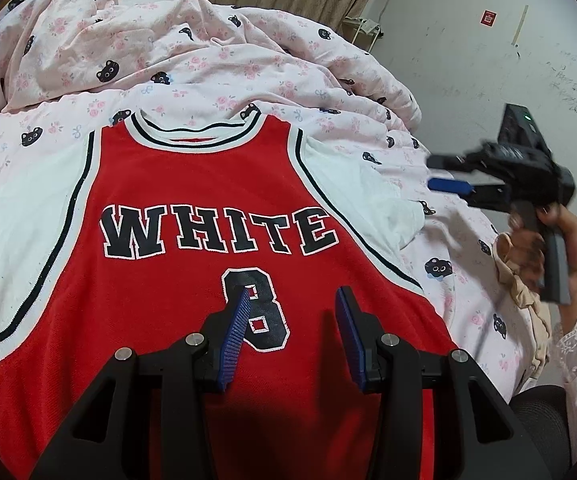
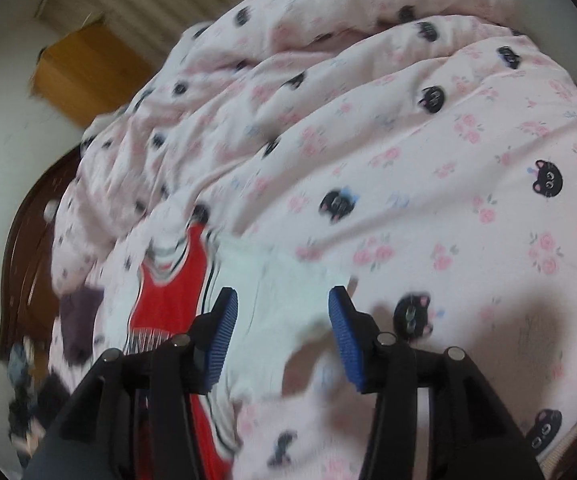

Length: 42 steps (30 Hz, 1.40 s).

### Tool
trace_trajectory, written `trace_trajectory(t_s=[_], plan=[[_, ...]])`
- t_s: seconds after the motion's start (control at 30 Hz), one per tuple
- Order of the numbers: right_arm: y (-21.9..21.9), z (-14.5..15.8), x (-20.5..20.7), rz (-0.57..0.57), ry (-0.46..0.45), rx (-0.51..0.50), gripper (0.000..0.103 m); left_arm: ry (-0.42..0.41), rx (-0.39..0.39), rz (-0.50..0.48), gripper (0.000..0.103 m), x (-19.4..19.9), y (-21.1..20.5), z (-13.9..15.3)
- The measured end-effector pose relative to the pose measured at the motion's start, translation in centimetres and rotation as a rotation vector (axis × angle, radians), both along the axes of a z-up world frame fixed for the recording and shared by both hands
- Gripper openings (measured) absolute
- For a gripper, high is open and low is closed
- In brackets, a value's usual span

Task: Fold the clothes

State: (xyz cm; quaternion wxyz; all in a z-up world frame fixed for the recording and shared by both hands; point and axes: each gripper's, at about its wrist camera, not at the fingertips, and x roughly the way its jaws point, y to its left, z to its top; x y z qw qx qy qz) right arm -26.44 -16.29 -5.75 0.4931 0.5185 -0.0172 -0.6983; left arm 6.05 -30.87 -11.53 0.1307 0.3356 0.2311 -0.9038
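A red jersey (image 1: 208,184) with white sleeves, the word WHITE and the number 8 lies flat, front up, on a pink bedspread (image 1: 216,88). My left gripper (image 1: 294,300) is open and empty, hovering over the number 8. My right gripper (image 2: 282,302) is open and empty above the jersey's white right sleeve (image 2: 280,280); the view is blurred. In the left wrist view the right gripper (image 1: 440,176) hangs in a hand beside the right sleeve (image 1: 348,176). The jersey's red body shows in the right wrist view (image 2: 168,292).
A rumpled pink quilt with cat faces (image 1: 128,40) is heaped behind the jersey. A wooden cabinet (image 2: 84,76) and dark headboard (image 2: 24,248) stand at the far side. Dark clothes (image 2: 80,320) lie near the bed's edge. A wall (image 1: 488,60) is on the right.
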Motion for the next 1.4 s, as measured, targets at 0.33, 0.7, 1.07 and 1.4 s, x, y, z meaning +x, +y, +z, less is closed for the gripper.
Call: trace_trajectory(t_s=[0.33, 0.7, 1.07, 1.4], plan=[[-0.7, -2.6, 6.9, 0.341, 0.212, 0.172, 0.05, -0.005, 0.002, 0.0, 0.039, 0.1, 0.0, -0.1], [-1.8, -3.5, 6.9, 0.388, 0.214, 0.128, 0.018, -0.017, 0.0, 0.004, 0.039, 0.1, 0.0, -0.3], [1.0, 1.0, 7.1, 0.343, 0.221, 0.01, 0.005, -0.018, 0.019, 0.006, 0.039, 0.1, -0.4, -0.5], [2.0, -1.2, 5.7, 0.299, 0.177, 0.126, 0.01, -0.026, 0.036, 0.014, 0.039, 0.0, -0.6, -0.8]])
